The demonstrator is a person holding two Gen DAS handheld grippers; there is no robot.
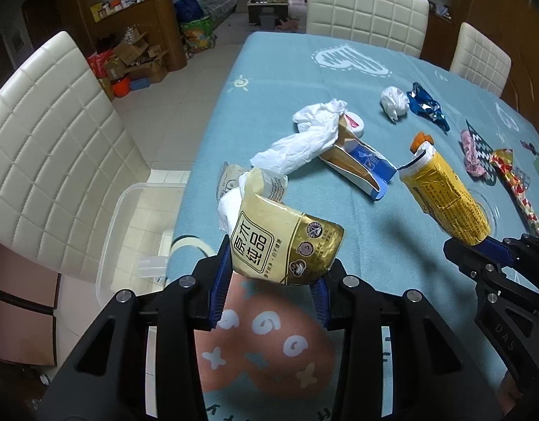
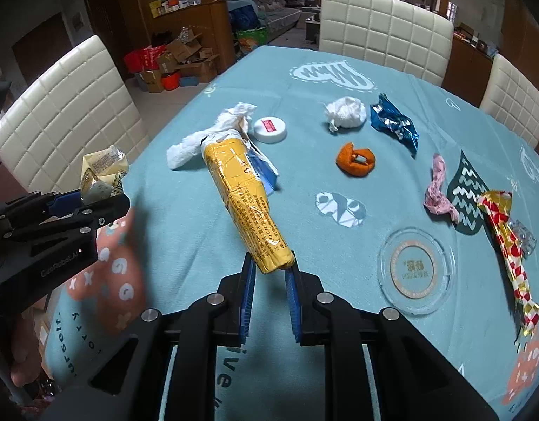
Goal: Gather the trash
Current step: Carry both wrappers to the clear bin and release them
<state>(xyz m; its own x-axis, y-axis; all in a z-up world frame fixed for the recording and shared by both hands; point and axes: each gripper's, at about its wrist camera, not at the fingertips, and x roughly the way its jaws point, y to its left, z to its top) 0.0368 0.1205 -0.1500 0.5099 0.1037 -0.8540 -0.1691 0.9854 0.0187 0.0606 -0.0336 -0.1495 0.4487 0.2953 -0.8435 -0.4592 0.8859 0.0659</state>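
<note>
Table (image 2: 234, 80) in blue cloth carries scattered trash. My right jaws clamp the near end of a yellow wrapper tube (image 2: 246, 203), its long axis pointing away up-left. My left jaws pinch a crumpled gold packet (image 1: 287, 242) aloft.

left gripper (image 1: 273, 273): black angular frame, blue ribbed pads, silver screws | right gripper (image 2: 269, 273): same build, white lettering at 3 o'clock side
</note>
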